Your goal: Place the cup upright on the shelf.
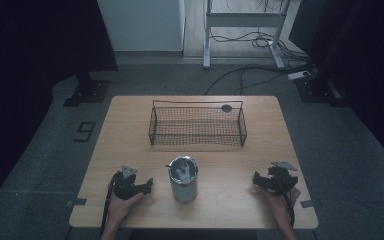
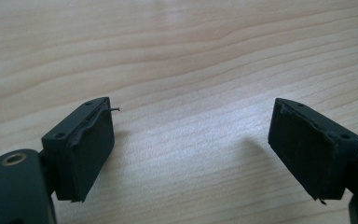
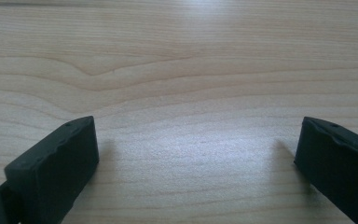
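A shiny metal cylinder, open at the top with something dark inside, stands upright near the front middle of the wooden table. Behind it sits a black wire basket that looks bare inside. My left gripper rests on the table to the left of the cylinder, held by a hand; in the left gripper view its jaws stand wide apart over bare wood. My right gripper lies to the right of the cylinder, and the right gripper view shows it open over the wood too.
A small dark round disc lies at the basket's back right corner. Beyond the table are a white desk frame with cables on the floor, and dark stands at both sides. Bare wood surrounds the cylinder.
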Demonstrator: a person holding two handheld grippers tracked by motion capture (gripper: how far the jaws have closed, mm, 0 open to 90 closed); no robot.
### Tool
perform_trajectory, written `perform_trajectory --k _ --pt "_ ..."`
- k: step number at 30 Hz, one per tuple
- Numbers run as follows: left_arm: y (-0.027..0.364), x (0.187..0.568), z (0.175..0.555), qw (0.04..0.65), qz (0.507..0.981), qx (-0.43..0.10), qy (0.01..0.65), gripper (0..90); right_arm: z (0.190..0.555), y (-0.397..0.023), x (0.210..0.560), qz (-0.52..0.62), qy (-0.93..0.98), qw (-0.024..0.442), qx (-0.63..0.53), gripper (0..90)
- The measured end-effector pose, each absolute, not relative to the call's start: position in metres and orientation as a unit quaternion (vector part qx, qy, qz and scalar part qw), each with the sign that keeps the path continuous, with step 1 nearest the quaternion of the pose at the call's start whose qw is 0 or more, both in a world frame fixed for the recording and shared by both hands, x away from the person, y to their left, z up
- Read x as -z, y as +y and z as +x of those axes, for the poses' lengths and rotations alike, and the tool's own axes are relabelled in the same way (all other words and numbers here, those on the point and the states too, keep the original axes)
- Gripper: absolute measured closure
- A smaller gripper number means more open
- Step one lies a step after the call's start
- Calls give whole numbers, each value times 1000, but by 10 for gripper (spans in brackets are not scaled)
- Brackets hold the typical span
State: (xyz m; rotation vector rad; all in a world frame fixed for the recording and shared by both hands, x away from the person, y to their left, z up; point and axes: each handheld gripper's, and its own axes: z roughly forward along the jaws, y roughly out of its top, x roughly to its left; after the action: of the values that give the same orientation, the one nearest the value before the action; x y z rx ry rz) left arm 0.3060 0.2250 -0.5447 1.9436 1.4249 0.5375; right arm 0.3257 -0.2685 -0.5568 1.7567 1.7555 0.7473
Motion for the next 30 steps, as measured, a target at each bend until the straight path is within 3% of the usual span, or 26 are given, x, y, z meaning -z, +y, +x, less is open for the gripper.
perform_trajectory --k 17,30 --pt "209 510 282 410 741 -212 488 111 327 -270 557 649 654 270 -278 0" --pt "197 491 266 449 753 -177 448 59 327 -270 557 649 655 270 -278 0"
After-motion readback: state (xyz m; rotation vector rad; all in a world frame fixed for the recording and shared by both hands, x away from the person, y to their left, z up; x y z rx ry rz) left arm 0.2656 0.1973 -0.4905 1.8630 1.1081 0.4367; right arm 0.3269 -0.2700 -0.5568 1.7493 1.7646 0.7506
